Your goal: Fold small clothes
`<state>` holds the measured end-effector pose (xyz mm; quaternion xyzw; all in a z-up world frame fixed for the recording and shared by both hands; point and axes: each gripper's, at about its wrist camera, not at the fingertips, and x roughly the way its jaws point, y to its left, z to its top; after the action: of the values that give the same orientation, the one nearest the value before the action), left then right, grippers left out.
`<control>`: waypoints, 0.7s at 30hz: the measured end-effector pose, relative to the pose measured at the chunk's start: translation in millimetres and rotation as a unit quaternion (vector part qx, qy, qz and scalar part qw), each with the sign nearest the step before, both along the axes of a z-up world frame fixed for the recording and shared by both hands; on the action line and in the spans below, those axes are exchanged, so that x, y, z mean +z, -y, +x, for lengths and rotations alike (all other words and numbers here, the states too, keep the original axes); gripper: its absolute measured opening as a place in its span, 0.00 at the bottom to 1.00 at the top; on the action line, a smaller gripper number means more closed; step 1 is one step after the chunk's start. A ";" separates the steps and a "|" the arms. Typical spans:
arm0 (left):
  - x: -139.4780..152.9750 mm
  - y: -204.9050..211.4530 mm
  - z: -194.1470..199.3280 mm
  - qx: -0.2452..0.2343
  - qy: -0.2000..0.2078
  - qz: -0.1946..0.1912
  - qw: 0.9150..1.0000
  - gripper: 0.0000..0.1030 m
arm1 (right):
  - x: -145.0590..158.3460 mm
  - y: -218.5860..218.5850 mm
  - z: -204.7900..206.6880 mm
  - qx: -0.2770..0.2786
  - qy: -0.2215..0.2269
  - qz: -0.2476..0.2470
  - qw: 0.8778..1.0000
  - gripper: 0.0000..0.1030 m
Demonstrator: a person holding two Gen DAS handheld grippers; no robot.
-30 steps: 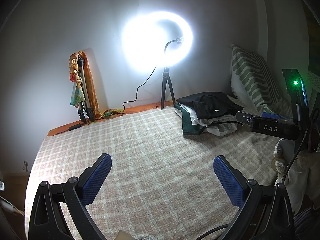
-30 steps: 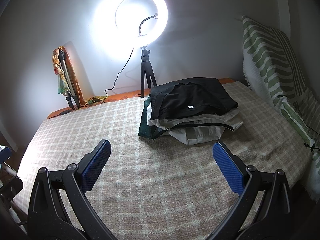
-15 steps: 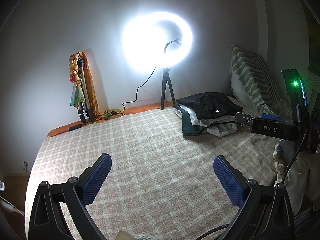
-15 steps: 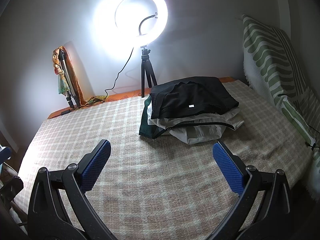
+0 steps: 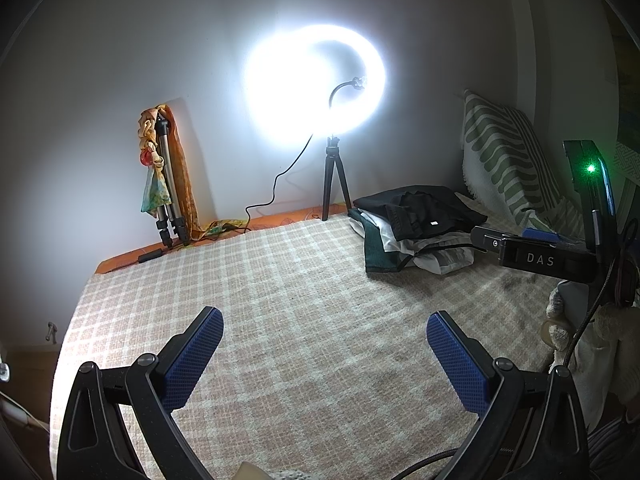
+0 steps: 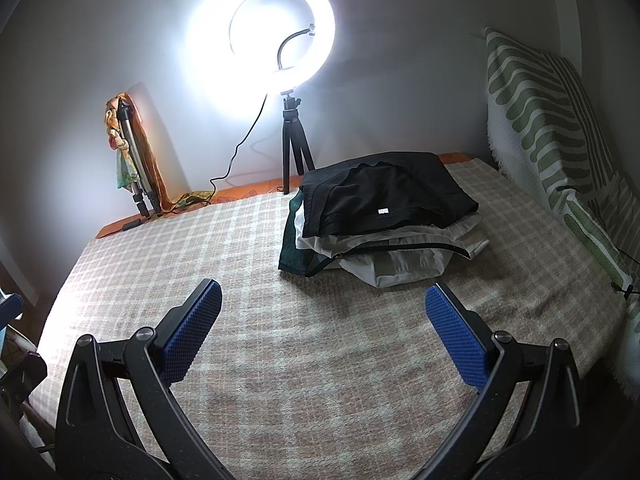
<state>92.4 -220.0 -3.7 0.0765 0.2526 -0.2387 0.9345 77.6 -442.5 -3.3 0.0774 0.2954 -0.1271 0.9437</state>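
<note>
A lit ring light [image 6: 280, 28] on a small tripod glares against the white wall [image 6: 400, 80] — behind a checked bed [image 6: 320, 360].

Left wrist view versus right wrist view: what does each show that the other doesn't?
Only the left wrist view shows the right gripper's body marked DAS with its green light. Only the right wrist view shows the left gripper's edge. Both show the clothes pile, black garment on top, the checked blanket, ring light and striped cushion.
</note>
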 end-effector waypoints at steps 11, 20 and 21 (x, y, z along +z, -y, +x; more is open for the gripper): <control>-0.6 -0.2 -0.4 -0.001 -0.001 0.001 1.000 0.99 | -0.7 -1.4 -0.1 0.000 0.000 0.000 1.000 1.00; -0.5 1.4 -0.4 0.007 0.008 0.002 1.000 0.99 | -0.7 -1.8 -0.7 -0.001 -0.001 0.000 1.000 1.00; -0.7 1.9 -0.8 0.007 0.010 0.002 1.000 0.99 | -1.3 -3.0 -0.8 -0.001 -0.001 0.000 1.000 1.00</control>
<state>91.6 -221.9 -4.4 0.0793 0.2445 -0.2304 0.9385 76.8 -439.4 -4.5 0.0781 0.2959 -0.1281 0.9434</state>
